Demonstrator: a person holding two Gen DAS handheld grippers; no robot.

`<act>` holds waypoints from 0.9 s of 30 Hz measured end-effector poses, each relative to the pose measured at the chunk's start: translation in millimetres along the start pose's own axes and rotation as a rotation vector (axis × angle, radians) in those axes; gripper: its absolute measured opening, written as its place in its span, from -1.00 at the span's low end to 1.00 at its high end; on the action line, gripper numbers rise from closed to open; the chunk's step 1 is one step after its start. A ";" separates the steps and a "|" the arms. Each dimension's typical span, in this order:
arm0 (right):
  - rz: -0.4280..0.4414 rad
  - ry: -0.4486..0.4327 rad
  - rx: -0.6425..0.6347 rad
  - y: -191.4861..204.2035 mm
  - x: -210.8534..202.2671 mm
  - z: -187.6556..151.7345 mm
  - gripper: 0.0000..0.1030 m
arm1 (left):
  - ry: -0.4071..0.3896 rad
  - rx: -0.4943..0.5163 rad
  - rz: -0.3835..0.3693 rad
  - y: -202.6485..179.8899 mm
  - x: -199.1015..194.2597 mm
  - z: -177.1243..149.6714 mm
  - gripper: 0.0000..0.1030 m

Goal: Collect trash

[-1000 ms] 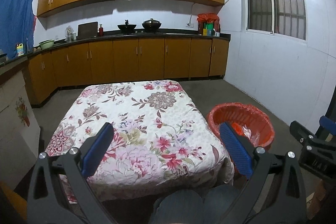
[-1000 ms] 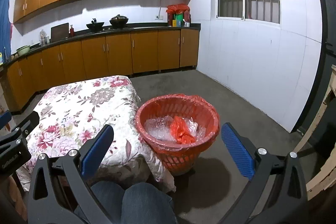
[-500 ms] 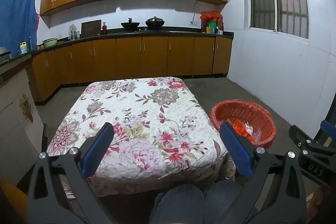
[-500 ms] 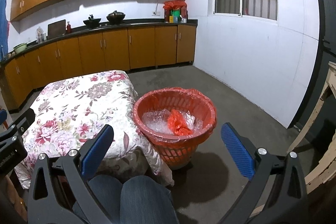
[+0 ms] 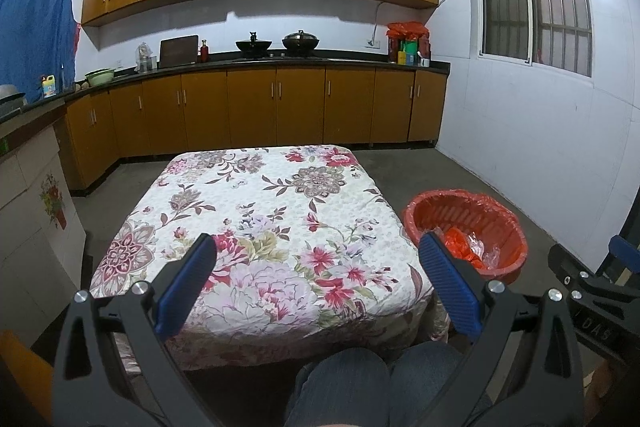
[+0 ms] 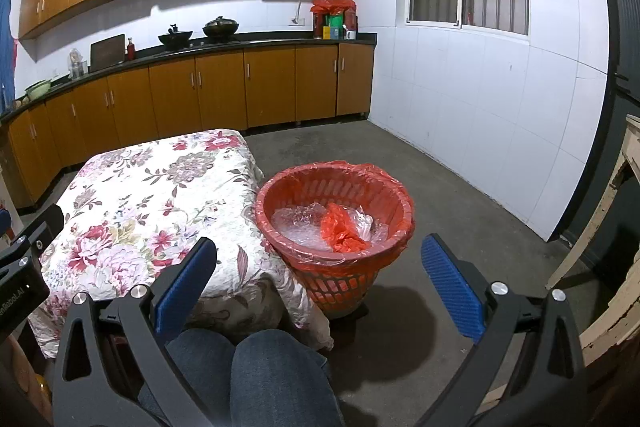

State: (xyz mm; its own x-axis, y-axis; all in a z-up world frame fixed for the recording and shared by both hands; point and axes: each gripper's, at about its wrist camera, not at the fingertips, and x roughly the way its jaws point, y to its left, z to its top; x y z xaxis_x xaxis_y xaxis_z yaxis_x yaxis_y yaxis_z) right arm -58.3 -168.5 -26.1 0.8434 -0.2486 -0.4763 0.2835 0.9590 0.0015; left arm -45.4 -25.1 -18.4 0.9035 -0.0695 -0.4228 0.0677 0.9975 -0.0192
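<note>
A red plastic basket [image 6: 384,187] lined with a red bag stands on the floor at the table's right side; it also shows in the left wrist view [image 5: 504,215]. Inside lie a crumpled red bag [image 6: 340,227] and clear plastic wrap [image 6: 296,223]. My left gripper [image 5: 316,255] is open and empty, held above the near edge of the table with the floral cloth [image 5: 256,211]. My right gripper [image 6: 318,255] is open and empty, held in front of the basket, above the person's knees. No loose trash shows on the cloth.
The person's jeans-clad knees [image 6: 256,367] are under both grippers. Brown kitchen cabinets [image 5: 256,107] with pots run along the back wall. A white tiled wall [image 6: 480,107] is at right. A worn wooden frame [image 6: 616,267] stands at far right. Grey concrete floor [image 6: 440,211] surrounds the basket.
Both grippers have drawn back and risen a little, so the table and basket look farther off. Both stay open and empty.
</note>
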 end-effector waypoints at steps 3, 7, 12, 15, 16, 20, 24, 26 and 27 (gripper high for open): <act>0.001 0.000 0.000 0.0 0.0 0.0 0.97 | 0.000 0.000 -0.001 -0.1 -0.1 -0.3 0.92; 0.004 0.002 0.000 2.1 0.3 -1.4 0.97 | 0.000 0.000 0.001 -0.1 0.1 -0.2 0.92; 0.004 0.003 0.000 2.3 0.2 -1.4 0.97 | -0.005 -0.005 0.016 0.8 -0.9 -0.5 0.92; 0.005 0.003 0.000 2.0 0.3 -1.2 0.97 | -0.009 -0.012 0.032 2.2 -1.5 -0.2 0.92; 0.006 0.004 0.000 3.0 -0.1 -1.7 0.97 | -0.008 -0.016 0.033 3.0 -1.6 -0.2 0.92; 0.005 0.003 0.001 4.3 -0.8 -2.3 0.97 | -0.007 -0.025 0.036 5.2 -1.2 0.1 0.92; 0.005 0.004 0.002 2.4 0.2 -1.5 0.97 | -0.007 -0.025 0.035 5.9 -1.3 0.2 0.92; 0.005 0.003 0.003 5.5 -1.4 -3.1 0.97 | -0.008 -0.024 0.036 5.8 -1.5 0.2 0.92; 0.006 0.004 0.002 4.0 -0.6 -2.5 0.97 | -0.009 -0.024 0.036 5.9 -1.6 0.2 0.92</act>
State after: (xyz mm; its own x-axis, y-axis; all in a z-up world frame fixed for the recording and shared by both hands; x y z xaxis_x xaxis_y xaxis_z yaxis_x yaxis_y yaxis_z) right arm -58.8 -164.2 -28.0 0.8434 -0.2424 -0.4796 0.2794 0.9601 0.0061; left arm -46.3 -19.0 -17.7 0.9089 -0.0335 -0.4157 0.0249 0.9994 -0.0260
